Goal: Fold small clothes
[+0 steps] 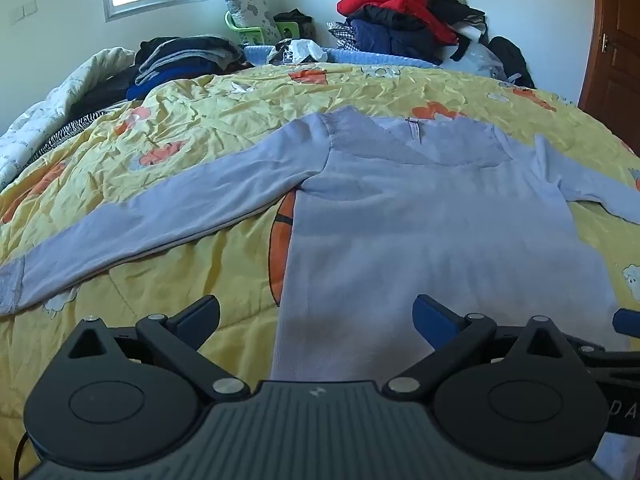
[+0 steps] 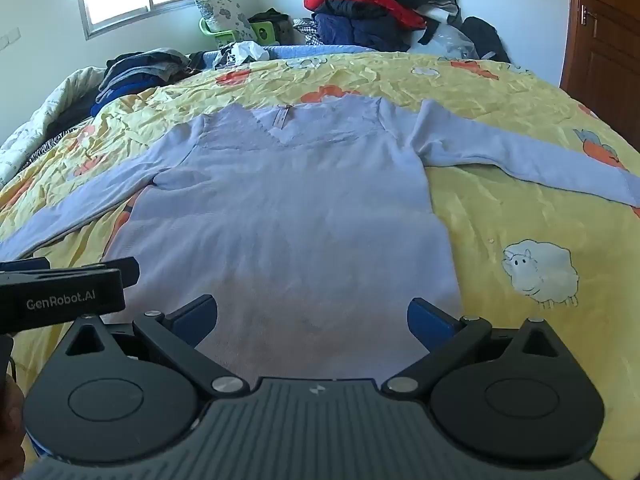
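Observation:
A pale lilac long-sleeved V-neck sweater (image 1: 420, 216) (image 2: 280, 208) lies spread flat on the yellow quilt, front up, collar far from me, both sleeves stretched out sideways. My left gripper (image 1: 316, 316) hangs open above the sweater's lower left hem, nothing between its blue pads. My right gripper (image 2: 312, 316) is open too, over the lower middle of the hem, holding nothing. The left gripper's body (image 2: 60, 296) shows at the left edge of the right wrist view. The hem itself is hidden under both gripper bodies.
The yellow quilt (image 2: 500, 208) with sheep and orange prints covers the bed. Folded dark clothes (image 1: 180, 64) lie at the far left. A heap of red, navy and black jackets (image 1: 404, 20) stands at the back by the wall. A wooden door (image 1: 612, 40) is at right.

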The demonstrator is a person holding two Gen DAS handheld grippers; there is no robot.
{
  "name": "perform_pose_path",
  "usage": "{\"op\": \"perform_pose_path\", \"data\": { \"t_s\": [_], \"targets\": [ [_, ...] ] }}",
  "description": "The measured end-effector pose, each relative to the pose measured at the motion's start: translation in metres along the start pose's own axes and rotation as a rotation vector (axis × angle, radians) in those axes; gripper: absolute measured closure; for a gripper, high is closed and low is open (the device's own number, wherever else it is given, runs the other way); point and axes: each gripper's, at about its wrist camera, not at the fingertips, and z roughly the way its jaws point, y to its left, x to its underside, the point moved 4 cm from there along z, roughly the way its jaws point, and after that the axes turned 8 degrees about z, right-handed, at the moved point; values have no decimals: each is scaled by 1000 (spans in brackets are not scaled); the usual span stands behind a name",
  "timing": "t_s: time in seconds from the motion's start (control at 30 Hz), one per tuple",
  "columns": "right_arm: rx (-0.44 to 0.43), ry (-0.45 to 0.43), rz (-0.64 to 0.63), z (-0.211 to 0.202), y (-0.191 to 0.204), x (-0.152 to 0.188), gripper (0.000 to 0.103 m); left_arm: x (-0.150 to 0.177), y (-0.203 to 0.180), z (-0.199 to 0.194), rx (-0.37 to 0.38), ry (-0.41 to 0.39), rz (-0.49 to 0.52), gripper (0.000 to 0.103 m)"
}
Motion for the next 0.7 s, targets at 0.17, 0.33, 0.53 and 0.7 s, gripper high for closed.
{"op": "perform_pose_path", "data": {
  "t_s": [0.17, 0.33, 0.53, 0.7],
  "targets": [
    [9, -3, -2, 0, -2, 0, 1, 2, 0, -5, 25, -14, -1, 0],
    [8, -6, -11, 3, -1, 3, 1, 3, 3, -1, -7, 12, -4, 0],
    [100, -154, -76, -3, -21, -4, 1, 5, 2, 3, -24, 11, 1, 0],
    [301, -256, -204, 7, -37, -5, 0, 5, 2, 2, -26, 8, 8, 0]
  ]
}}
